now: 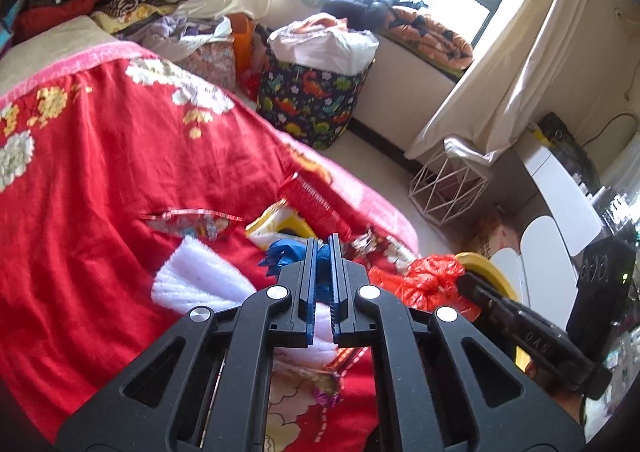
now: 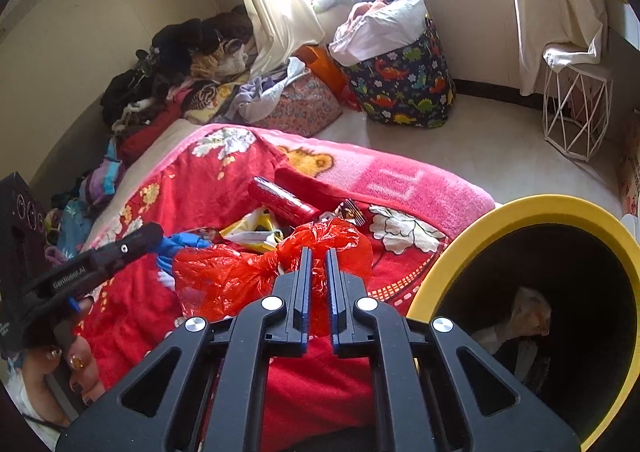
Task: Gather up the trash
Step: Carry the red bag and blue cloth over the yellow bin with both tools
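Low in the centre of the left wrist view, the left gripper (image 1: 323, 242) has its jaws pinched nearly together on a crumpled blue scrap (image 1: 288, 254), a creased piece with ragged edges that pokes out to the left of the fingers. Under it lies the red blanket (image 1: 100, 188) with white and yellow flowers, which fills the left half of the frame. A white foam sheet (image 1: 200, 280) sits just left of the gripper, and a red ribbed packet (image 1: 314, 208) and a yellow-and-white wrapper (image 1: 272, 228) lie just above it.

In the right wrist view, the right gripper (image 2: 318, 252) at lower centre is clamped on a red plastic bag (image 2: 240, 276), thin, glossy and heavily wrinkled, bunched into a knot at the fingertips and spreading to the left over the blanket. At the right edge of that frame stands a yellow-rimmed bin (image 2: 460, 248) with a dark inside and pale crumpled paper at the bottom, just beside the bag. A hand (image 2: 60, 364) at lower left grips the other tool.
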Motion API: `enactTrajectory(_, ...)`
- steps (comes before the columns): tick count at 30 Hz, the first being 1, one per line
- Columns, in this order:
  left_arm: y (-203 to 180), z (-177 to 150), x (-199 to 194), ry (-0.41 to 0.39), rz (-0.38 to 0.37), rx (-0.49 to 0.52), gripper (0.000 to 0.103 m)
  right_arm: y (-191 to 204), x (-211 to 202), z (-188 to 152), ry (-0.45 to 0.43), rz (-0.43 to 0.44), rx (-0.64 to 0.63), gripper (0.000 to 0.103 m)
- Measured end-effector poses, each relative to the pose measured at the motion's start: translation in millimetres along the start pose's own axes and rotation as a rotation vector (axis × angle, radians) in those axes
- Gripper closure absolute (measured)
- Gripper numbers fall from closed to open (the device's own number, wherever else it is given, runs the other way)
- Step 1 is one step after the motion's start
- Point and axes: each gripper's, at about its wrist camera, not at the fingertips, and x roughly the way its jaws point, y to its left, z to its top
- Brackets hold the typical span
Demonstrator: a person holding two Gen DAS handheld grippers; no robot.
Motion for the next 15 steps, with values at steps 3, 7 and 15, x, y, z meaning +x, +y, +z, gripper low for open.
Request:
enactTrajectory(3, -4, 4, -8, -0.021, -0.013, -0.002, 0.101, 4, -5, 1, -0.013, 0.005, -0.01, 0.097)
enactTrajectory(7, -11, 8, -17, -0.041, -0.029, 0.008, 0.101, 2, -16, 4, -0.036, 0.005, -0.002, 0.097)
enactTrajectory(15, -32, 12, -24, -0.06, -0.061, 0.03, 0.101, -21, -44, 3, -0.083, -0.011, 0.061, 0.097)
